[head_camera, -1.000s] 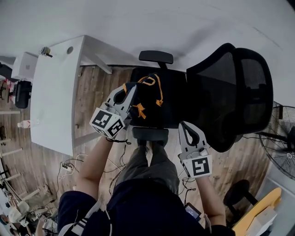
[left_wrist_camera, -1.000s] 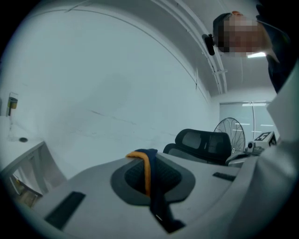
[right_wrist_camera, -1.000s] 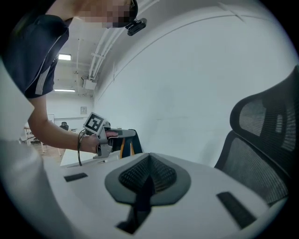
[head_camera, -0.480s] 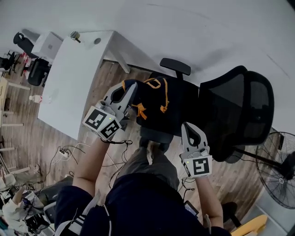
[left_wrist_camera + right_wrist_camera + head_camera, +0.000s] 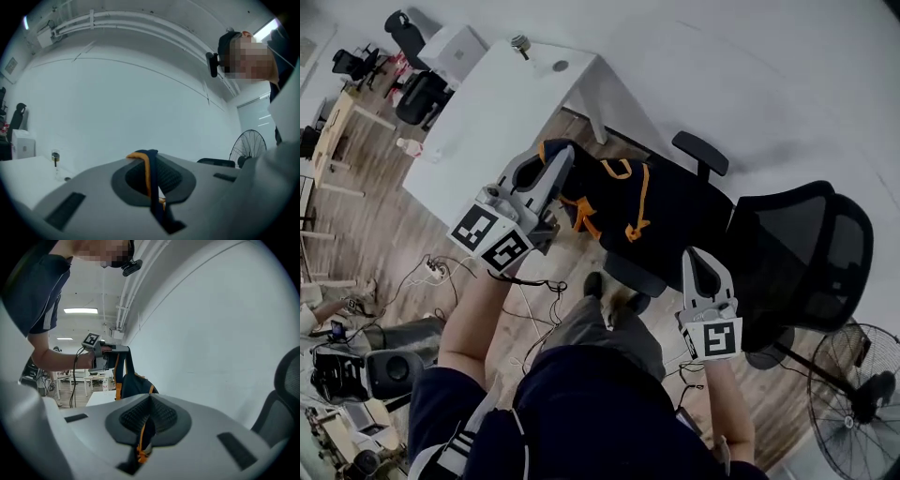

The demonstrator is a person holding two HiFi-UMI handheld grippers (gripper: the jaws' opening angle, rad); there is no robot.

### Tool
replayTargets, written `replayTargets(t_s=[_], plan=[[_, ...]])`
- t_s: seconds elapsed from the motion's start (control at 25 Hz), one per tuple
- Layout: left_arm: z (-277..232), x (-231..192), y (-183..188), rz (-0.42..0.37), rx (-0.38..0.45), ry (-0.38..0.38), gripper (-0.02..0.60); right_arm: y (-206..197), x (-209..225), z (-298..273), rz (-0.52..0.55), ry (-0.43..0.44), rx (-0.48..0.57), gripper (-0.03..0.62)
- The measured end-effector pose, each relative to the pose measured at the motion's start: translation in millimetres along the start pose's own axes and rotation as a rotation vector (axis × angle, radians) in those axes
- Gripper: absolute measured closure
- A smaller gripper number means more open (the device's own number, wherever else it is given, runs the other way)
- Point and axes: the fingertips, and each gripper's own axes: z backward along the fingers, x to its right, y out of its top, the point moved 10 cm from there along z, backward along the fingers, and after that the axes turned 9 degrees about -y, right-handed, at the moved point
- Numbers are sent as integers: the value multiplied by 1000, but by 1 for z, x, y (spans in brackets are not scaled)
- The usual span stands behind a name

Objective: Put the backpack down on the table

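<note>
Surroundings as I see them from the head view. A black mesh office chair (image 5: 806, 253) stands on the wooden floor (image 5: 394, 234), with one armrest (image 5: 700, 153) toward the white wall (image 5: 750, 75). A standing fan (image 5: 853, 394) is near the chair, at lower right. At left, a power strip (image 5: 434, 272) with loose cables lies on the floor, and I see a black speaker (image 5: 389, 372) nearer the picture's bottom.
</note>
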Motion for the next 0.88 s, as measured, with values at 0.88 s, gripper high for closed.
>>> replayTargets(t_s=[0.88], plan=[[215,-102,116,-112,105,115,577,46,-163,-108,54,113,9,595]])
